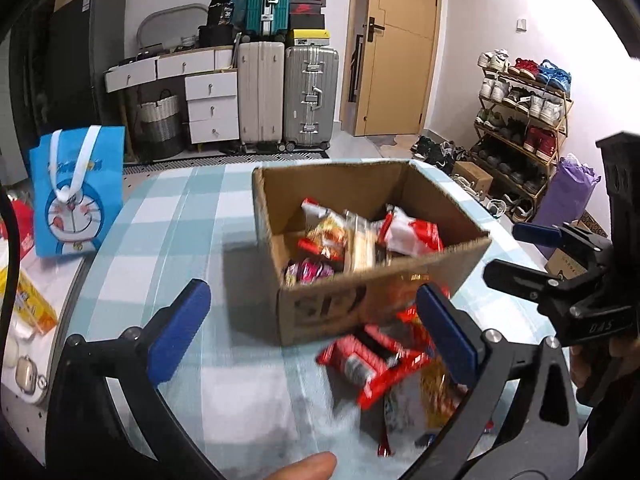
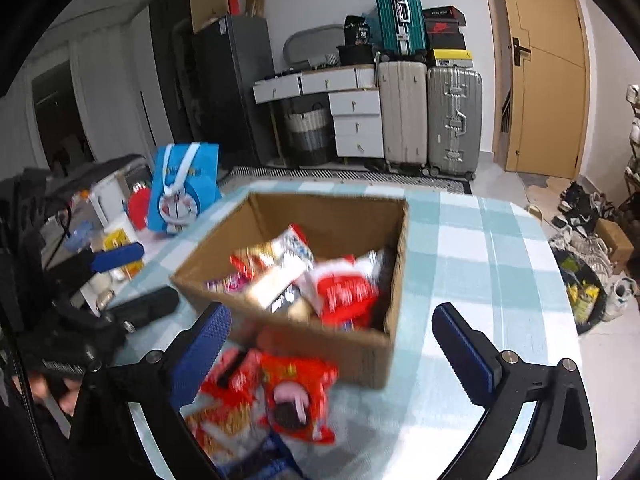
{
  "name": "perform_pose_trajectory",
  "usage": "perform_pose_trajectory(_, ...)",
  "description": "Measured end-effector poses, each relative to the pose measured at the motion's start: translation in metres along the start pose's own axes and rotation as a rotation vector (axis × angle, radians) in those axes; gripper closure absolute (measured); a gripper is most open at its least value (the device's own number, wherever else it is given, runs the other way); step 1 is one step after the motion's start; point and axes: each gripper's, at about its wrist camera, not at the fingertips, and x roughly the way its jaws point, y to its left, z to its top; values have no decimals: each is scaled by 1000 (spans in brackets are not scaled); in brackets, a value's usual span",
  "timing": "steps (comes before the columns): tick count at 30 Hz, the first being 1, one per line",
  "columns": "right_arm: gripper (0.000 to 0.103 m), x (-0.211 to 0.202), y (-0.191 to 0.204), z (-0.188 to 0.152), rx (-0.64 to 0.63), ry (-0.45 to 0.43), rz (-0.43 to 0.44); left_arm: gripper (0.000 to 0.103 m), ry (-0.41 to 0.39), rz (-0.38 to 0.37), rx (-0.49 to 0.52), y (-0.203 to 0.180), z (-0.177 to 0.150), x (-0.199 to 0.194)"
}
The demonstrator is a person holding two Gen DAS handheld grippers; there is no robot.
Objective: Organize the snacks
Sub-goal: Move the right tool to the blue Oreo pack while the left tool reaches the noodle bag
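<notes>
**Snack box half filled, both grippers empty**

One open cardboard box (image 1: 360, 240) is sitting on the checked tablecloth (image 1: 192, 216), holding several snack packets (image 1: 352, 236), too blurred to count. More red packets (image 2: 276, 392) are lying loose just in front of the box, touching its near wall. The left gripper (image 1: 312, 332) and the right gripper (image 2: 332, 344) are both hovering before the box, jaws spread wide, grasping nothing. One blue cartoon bag (image 1: 76, 192) is standing left of the box.
</notes>
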Motion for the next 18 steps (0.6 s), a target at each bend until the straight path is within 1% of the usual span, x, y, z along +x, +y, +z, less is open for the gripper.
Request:
perform_pose_trajectory(9,0,-22,-2,-45,51,49,-29,0,44,-19,15,-1,-38,-17)
perform_pose_trajectory(12,0,-24,2,-59,51,76,-42,0,57,-11,26,-2,-47,-20)
perform_pose_trajectory(18,0,-16,4,-86,74,145,-18,0,77,-8,17,4,-59,-25)
